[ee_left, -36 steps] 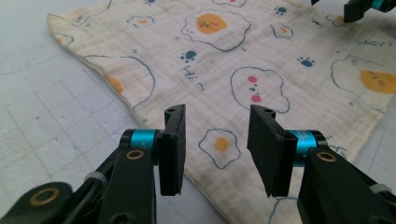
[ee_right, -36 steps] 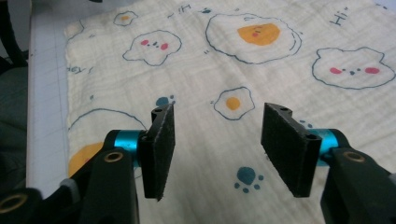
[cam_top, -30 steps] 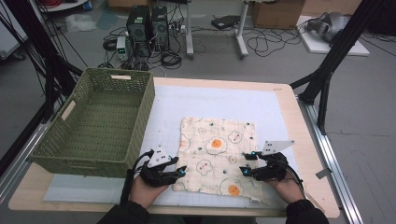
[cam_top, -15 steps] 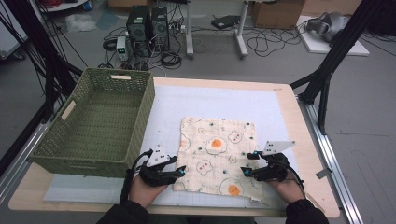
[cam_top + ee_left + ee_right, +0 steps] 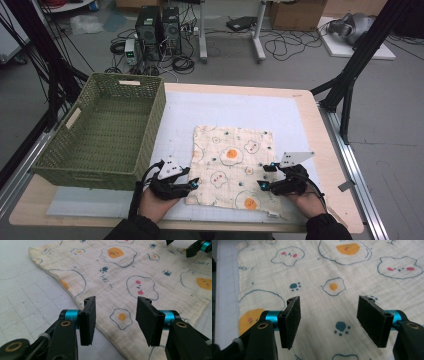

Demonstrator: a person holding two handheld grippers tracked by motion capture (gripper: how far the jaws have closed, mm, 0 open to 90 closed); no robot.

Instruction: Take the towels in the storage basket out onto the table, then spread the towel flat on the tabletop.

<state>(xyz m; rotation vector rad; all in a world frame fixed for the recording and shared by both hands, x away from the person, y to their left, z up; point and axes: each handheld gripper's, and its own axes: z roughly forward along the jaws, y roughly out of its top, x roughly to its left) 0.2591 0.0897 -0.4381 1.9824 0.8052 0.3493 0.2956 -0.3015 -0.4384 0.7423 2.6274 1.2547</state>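
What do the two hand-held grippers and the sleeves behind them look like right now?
Each hand-held gripper, left and right, has a black body, flat black rectangular pads on teal-blue cylinders with brass-coloured screws, and a pale grey three-cornered plate on top. Black cables trail back along the wrists. The sleeves are dark.

Green woven basket (image 5: 102,135) is placed at table's left, on the white gridded mat (image 5: 240,107) laid over the wooden tabletop (image 5: 327,150). Far side on the floor: two computer towers (image 5: 160,25), tangled cables (image 5: 287,47), a cardboard box (image 5: 295,12). Black stand legs (image 5: 357,65) are seen at right.
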